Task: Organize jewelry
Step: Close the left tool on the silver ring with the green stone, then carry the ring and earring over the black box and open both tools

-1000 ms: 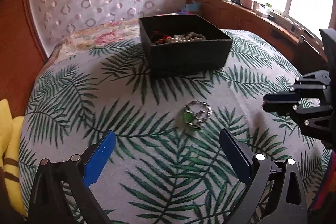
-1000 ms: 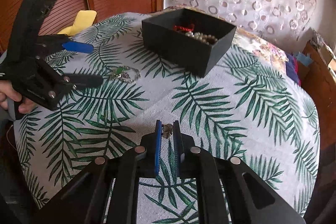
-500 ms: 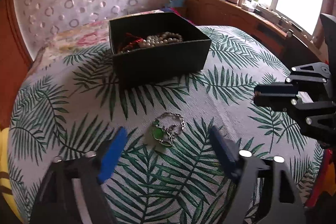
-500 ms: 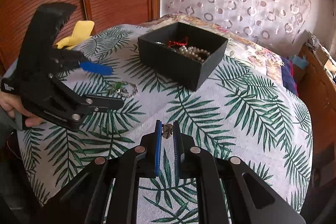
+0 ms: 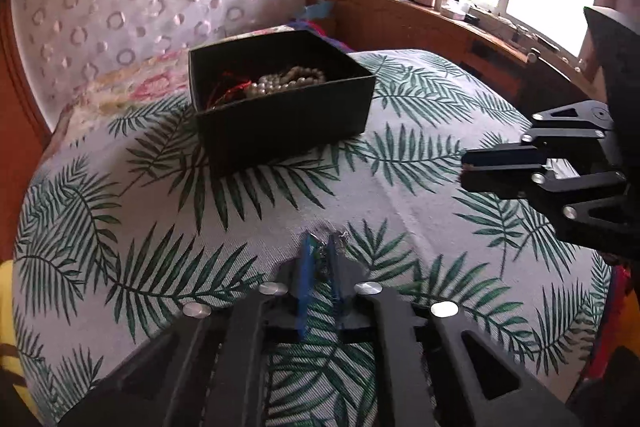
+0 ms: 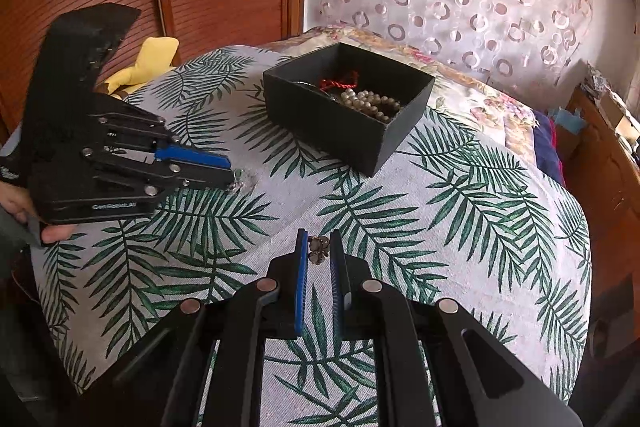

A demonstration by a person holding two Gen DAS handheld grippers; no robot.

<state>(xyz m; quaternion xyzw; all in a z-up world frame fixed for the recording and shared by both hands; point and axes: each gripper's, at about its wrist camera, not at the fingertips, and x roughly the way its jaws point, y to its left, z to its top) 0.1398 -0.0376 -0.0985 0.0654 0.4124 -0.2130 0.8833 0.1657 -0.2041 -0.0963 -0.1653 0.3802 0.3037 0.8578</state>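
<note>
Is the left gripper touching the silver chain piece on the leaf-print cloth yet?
Touching. In the right wrist view the left gripper, whose jaws have just been closing, has its tips on the silver chain piece, with no gap showing.

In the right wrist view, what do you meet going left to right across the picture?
Left gripper closed on a chain → small metal trinket in the right gripper → black box → wooden shelf.
</note>
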